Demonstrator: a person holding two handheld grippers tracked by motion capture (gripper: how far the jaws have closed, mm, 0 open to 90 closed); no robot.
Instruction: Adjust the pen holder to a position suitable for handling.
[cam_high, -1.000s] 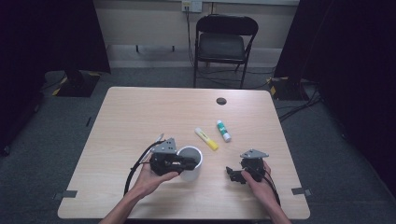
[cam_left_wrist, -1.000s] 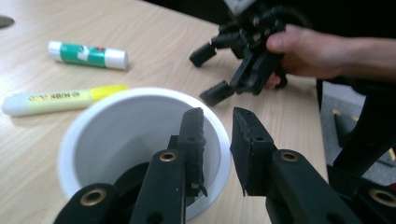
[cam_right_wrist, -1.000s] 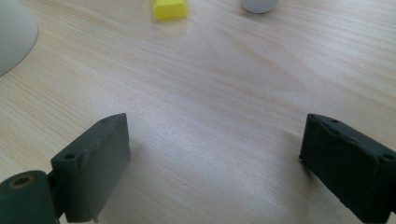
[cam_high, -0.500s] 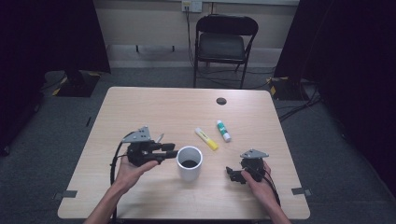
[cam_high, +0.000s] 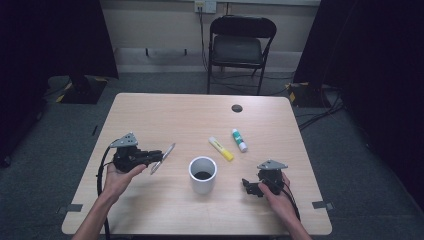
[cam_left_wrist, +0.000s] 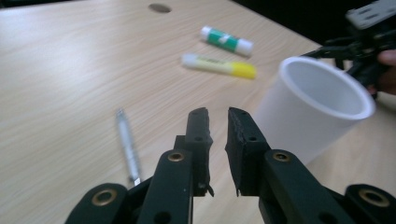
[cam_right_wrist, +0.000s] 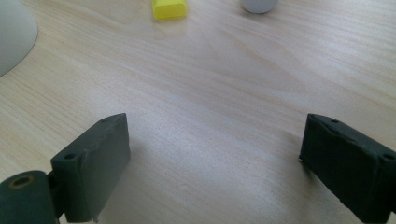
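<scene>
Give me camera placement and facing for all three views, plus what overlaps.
High view: fixed above the person's side, looks forward and down on the table; forearms, left gripper and right gripper show.
Left gripper view: rides the left gripper, looks along its nearly shut jaws at the silver pen and white cup.
Right gripper view: rides the right gripper, looks low along its open jaws.
Shared: all three see the cup and yellow highlighter.

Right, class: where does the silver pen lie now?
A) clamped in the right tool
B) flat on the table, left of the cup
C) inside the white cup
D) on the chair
B: the silver pen lies flat on the table, left of the white cup, beside the left tool, not between its jaws.
</scene>
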